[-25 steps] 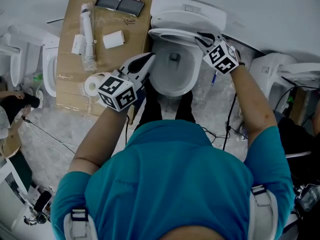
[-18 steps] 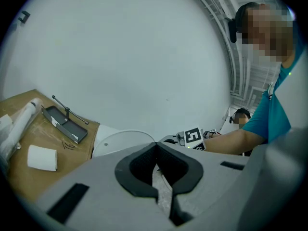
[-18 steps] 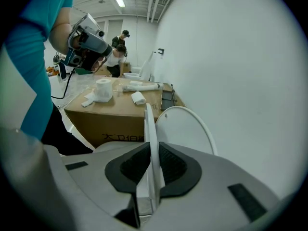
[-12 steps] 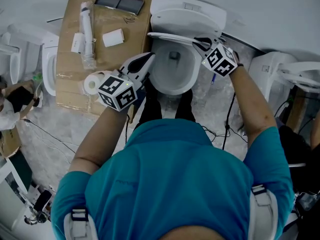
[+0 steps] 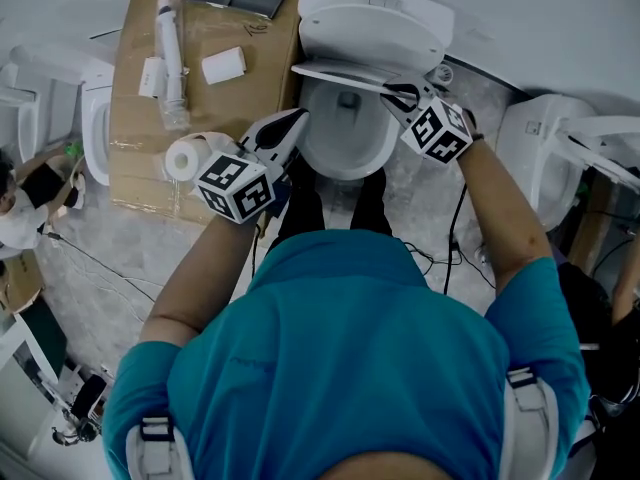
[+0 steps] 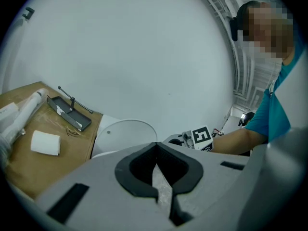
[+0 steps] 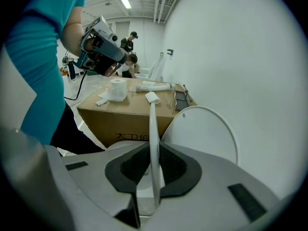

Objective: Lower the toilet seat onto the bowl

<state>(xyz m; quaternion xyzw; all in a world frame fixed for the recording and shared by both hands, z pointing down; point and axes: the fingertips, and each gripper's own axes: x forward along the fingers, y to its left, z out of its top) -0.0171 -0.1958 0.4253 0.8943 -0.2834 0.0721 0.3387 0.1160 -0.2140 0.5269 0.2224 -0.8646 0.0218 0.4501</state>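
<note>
White wall and speckled floor surround the bowl, with a cardboard box on its left. The right tool, whose jaws have just been closing, is clamped on the edge of the seat, which is tilted partway above the bowl. The left tool hovers near the bowl's left rim, jaws together and empty.

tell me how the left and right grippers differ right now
The right gripper is clamped on the seat at its edge, its jaws having just been closing. The left gripper is shut on nothing. The right gripper reaches in at the back right of the bowl, while the left gripper hangs by the bowl's left rim, apart from the seat. Both point toward the bowl.
</note>
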